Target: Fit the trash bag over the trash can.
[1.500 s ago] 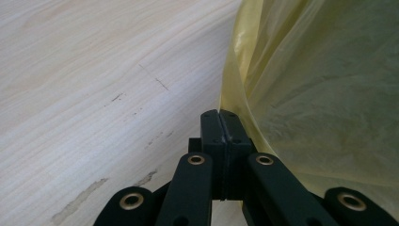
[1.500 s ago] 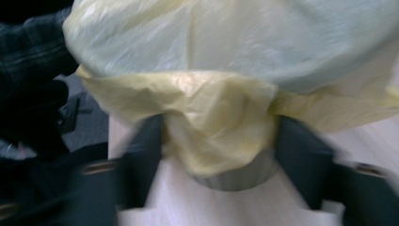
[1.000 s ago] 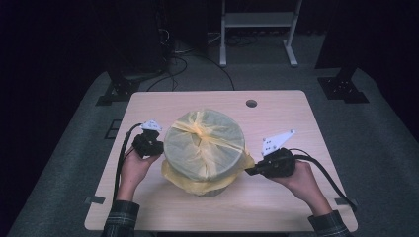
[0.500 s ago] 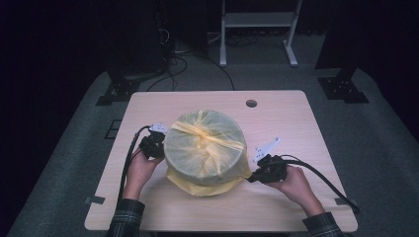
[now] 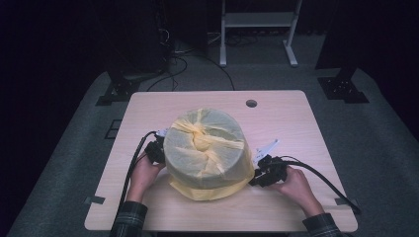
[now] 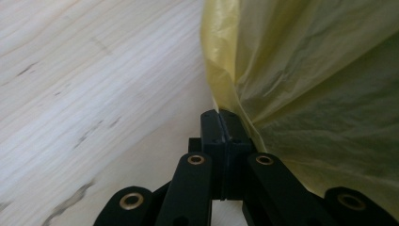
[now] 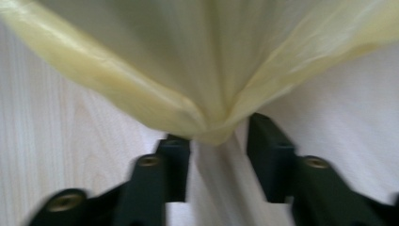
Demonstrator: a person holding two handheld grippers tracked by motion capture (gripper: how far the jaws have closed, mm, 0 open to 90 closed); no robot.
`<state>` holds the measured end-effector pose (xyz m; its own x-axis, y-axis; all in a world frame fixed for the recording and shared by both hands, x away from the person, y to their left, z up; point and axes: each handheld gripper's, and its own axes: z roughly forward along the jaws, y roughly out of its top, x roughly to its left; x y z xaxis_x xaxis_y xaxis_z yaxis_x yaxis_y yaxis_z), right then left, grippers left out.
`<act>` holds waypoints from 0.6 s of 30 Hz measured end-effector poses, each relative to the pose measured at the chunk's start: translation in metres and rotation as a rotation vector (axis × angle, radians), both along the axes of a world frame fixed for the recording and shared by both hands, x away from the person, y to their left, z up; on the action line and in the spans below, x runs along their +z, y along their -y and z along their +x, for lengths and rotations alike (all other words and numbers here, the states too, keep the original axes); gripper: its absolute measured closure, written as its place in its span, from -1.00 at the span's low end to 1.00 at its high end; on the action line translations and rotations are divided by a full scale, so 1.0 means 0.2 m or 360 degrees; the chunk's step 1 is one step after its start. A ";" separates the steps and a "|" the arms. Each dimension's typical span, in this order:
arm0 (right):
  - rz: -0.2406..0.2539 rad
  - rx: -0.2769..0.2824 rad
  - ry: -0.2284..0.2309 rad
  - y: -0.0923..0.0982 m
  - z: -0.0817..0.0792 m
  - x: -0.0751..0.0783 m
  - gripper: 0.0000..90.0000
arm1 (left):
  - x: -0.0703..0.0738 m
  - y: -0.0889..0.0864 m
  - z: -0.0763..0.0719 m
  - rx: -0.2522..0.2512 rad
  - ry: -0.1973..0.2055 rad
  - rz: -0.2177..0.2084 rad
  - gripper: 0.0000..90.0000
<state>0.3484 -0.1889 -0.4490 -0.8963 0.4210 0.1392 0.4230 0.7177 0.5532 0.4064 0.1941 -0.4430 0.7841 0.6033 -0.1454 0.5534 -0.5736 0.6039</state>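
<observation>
A round bin (image 5: 205,148) wrapped in a yellow bag (image 5: 212,190) stands near the middle of the light wooden desk (image 5: 291,118), slightly toward the near edge. The bag's plastic is drawn over the top and gathered at the centre, and its loose hem spreads out on the desk around the base.

The left hand-held gripper (image 5: 157,148) sits at the left side of the bin, low against the bag. In the left gripper view its jaws are pressed fully together, and an edge of the yellow plastic (image 6: 221,89) runs into them at the tip, so it holds the bag there.

The right hand-held gripper (image 5: 258,177) is at the right side of the bin, down near the desk. Its jaws have just been opening and now stand apart at a narrow gap. In the right gripper view a bunched fold of the bag (image 7: 211,127) lies between the tips, with the pads off it.
</observation>
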 end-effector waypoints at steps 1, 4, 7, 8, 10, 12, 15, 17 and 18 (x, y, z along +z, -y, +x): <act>0.0039 -0.0026 0.0042 0.02 0.00 0.03 0.07 | 0.00 0.01 0.00 -0.0012 -0.0004 0.0001 1.00; 0.0093 -0.0044 0.0083 0.06 -0.01 0.08 -0.13 | 0.00 0.02 0.00 -0.0038 -0.0007 -0.0030 1.00; 0.0162 -0.0075 0.0160 0.12 -0.02 0.18 -0.38 | 0.00 0.05 0.00 -0.0045 -0.0003 -0.0060 0.99; 0.0177 -0.0078 0.0166 0.13 -0.02 0.21 -0.40 | 0.00 0.06 0.00 -0.0066 -0.0004 -0.0056 0.99; 0.0213 -0.0086 0.0215 0.17 -0.04 0.27 -0.47 | 0.00 0.08 -0.01 -0.0078 -0.0001 -0.0069 0.98; 0.0259 -0.0096 0.0254 0.20 -0.05 0.34 -0.53 | 0.01 0.10 -0.01 -0.0081 0.0005 -0.0082 0.94; 0.0362 -0.0090 0.0285 0.25 -0.06 0.42 -0.65 | 0.01 0.09 -0.01 -0.0053 0.0027 -0.0066 0.65; 0.0401 -0.0080 0.0315 0.27 -0.07 0.47 -0.75 | 0.02 0.05 -0.01 -0.0011 0.0031 -0.0075 0.37; 0.0421 -0.0065 0.0325 0.28 -0.07 0.50 -0.77 | 0.02 0.04 -0.01 0.0021 0.0035 -0.0097 0.21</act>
